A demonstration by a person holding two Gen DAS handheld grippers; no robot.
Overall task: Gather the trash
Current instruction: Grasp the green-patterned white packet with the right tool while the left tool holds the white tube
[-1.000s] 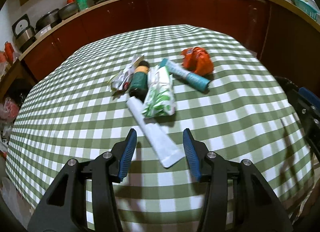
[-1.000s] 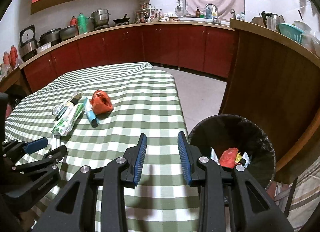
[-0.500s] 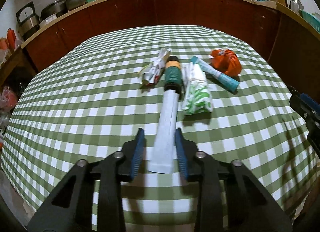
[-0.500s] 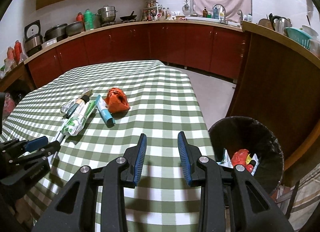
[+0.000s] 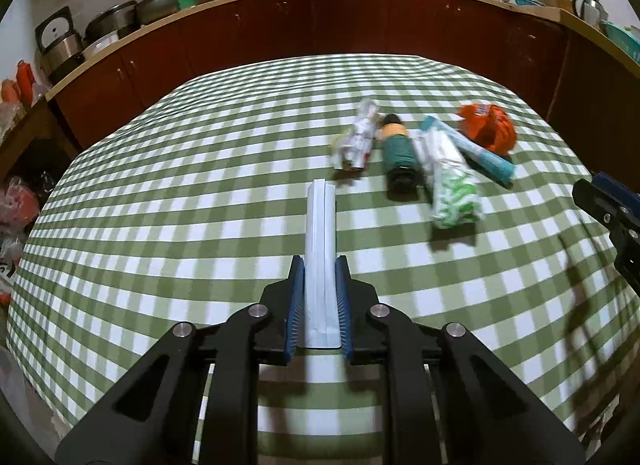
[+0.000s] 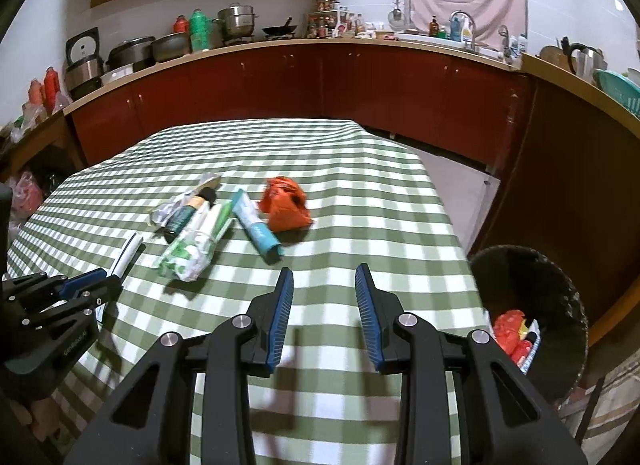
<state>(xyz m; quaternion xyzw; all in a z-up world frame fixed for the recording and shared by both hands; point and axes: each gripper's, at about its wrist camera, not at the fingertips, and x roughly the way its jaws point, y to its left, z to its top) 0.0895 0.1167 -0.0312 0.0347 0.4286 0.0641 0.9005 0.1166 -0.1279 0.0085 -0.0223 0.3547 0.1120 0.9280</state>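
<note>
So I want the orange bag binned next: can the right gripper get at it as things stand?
Probably yes. The right gripper is open and holds nothing, and bare cloth lies between it and the orange bag. Only the teal tube lies close beside the bag, on its left.

Matt checked cloth, a seemingly paper white packet, glossy plastic orange bag.

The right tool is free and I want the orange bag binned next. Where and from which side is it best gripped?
The crumpled orange bag is a soft lump with no handle showing, so pinch its raised top folds from above. The teal tube lies against its left side, so the right tool likely does best keeping toward the bag's right.
</note>
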